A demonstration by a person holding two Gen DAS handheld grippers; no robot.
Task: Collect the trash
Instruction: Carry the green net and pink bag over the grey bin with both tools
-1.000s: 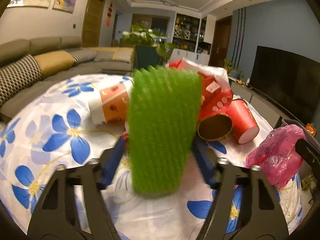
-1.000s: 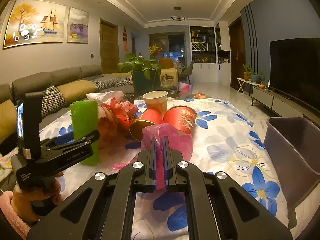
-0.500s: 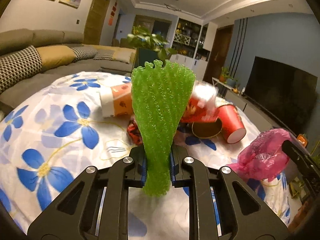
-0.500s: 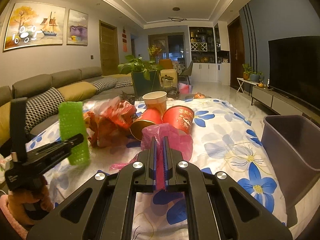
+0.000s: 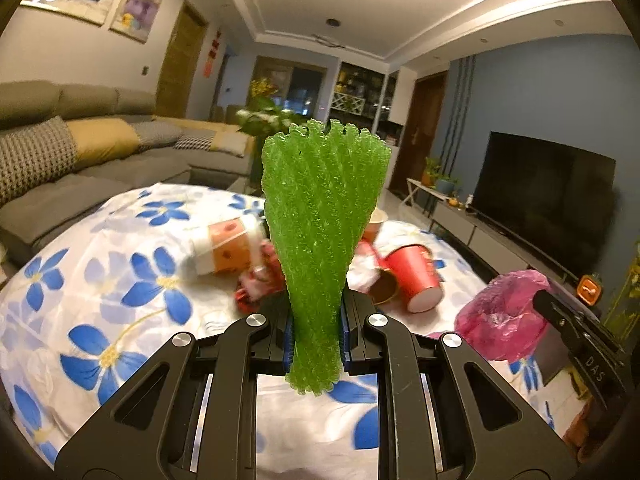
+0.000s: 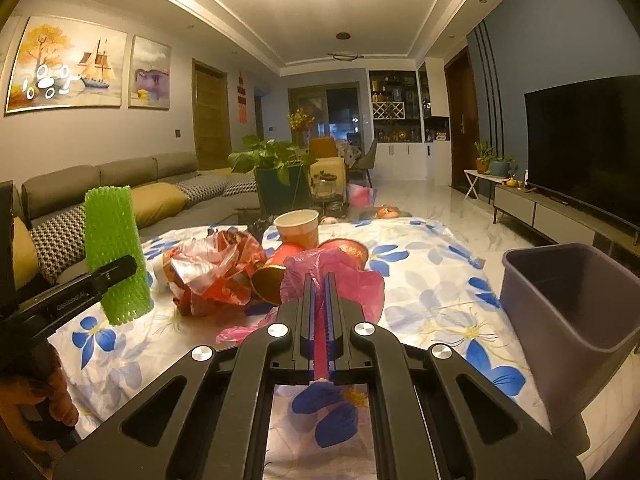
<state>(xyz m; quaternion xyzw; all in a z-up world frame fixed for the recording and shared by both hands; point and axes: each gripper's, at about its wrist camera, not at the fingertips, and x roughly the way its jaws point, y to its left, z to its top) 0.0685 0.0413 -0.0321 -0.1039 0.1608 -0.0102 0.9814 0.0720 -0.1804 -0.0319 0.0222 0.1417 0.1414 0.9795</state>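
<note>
A table under a white cloth with blue flowers (image 6: 420, 280) is carrying red paper cups (image 5: 416, 280), a tipped orange-and-white cup (image 5: 224, 250), an upright cup (image 6: 298, 227) and crumpled red wrappers (image 6: 212, 272)

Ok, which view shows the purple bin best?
The right wrist view: the purple bin stands at the table's right edge, its rim and open inside plain. The left wrist view shows nothing of it that I can make out.

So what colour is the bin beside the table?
Dull purple-grey bin, seen best in the right wrist view.
</note>
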